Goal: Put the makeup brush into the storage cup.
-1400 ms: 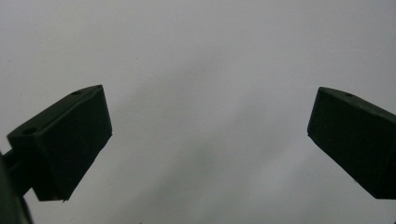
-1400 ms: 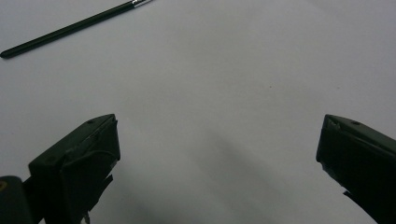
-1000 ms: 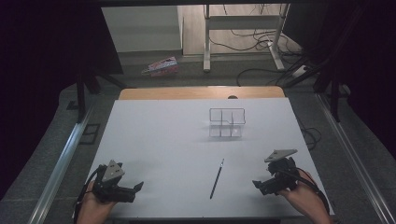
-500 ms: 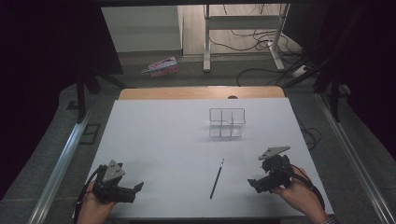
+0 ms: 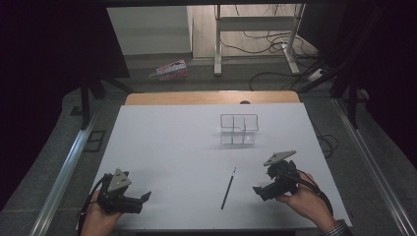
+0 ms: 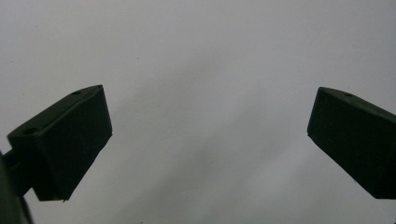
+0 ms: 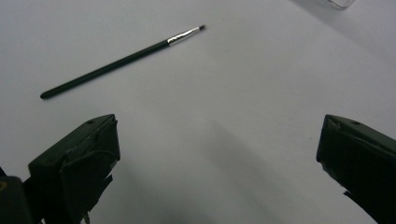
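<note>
I think I am reaching for the brush [image 5: 228,189] lying on the table [image 5: 167,147] just beside my wide-open right gripper [image 5: 260,191], which must next straddle it.

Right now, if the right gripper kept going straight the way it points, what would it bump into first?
Probably the thin brush. The right gripper points left across the white table toward it, though its line may pass just short of the handle end.

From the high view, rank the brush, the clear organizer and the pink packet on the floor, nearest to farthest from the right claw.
1. Brush: on the table just left of the right claw.
2. Clear organizer: farther up the table, toward its far edge.
3. Pink packet: on the floor beyond the table, up and to the left.
</note>
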